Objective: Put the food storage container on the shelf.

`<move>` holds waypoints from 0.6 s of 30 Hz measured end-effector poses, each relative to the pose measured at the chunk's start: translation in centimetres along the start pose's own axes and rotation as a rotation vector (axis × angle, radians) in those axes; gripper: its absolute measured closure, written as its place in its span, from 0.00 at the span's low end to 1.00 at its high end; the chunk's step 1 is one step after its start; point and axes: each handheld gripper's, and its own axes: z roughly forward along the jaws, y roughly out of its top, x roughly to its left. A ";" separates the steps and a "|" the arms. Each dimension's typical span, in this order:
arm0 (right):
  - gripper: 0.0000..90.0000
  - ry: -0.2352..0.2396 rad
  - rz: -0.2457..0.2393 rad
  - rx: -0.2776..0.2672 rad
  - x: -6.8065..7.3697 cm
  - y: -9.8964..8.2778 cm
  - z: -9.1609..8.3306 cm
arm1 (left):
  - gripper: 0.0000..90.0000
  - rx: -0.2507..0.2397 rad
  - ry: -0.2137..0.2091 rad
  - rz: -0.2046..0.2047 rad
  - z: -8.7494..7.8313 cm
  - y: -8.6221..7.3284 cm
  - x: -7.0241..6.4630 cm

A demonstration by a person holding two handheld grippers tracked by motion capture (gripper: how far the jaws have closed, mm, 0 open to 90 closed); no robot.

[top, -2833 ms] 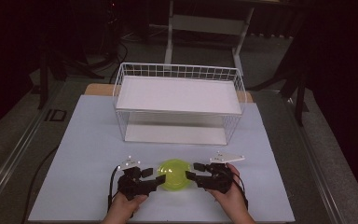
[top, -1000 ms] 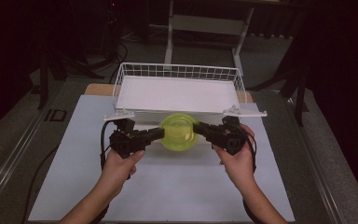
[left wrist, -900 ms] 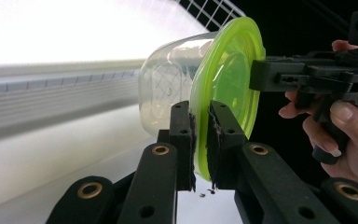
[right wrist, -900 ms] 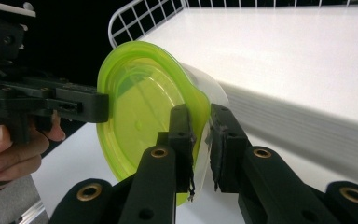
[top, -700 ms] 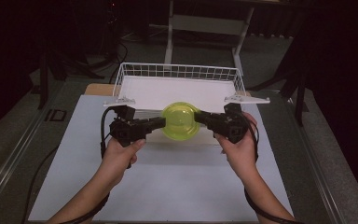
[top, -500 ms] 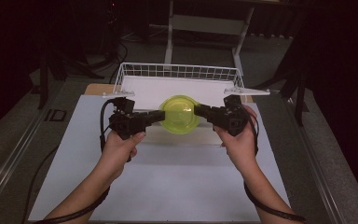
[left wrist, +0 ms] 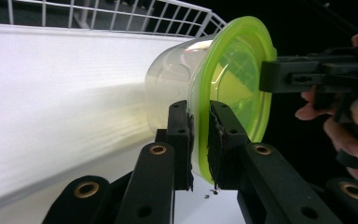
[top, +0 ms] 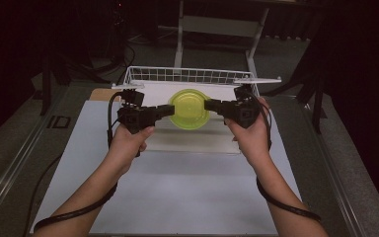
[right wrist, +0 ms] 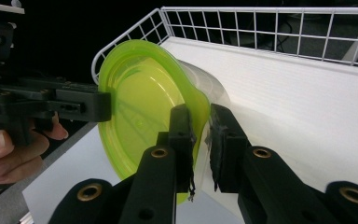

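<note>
the tub (top: 189, 108) with its green lid (left wrist: 233, 79) hangs above the basket's (top: 192, 75) near edge, at the table's (top: 187, 197) far end. keep it level and lower both sides together. left gripper (top: 167, 110) and right gripper (top: 211, 104) each pinch the lid's rim.

One clear tub (top: 190, 109) with one green lid (top: 189, 101) is held over one white wire basket (top: 192, 75), with two grippers, the left (top: 170, 109) and the right (top: 208, 104), at the lid's rim, above one surface (top: 177, 187).
</note>
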 end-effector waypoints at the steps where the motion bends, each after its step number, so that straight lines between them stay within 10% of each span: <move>1: 0.89 -0.001 0.011 0.009 -0.1 0.2 0.2 | 0.88 0.005 0.006 -0.002 0.2 0.1 0.1; 18: 0.89 0.011 0.163 0.112 -2.6 2.9 2.2 | 0.76 0.011 0.045 -0.055 2.3 2.5 2.0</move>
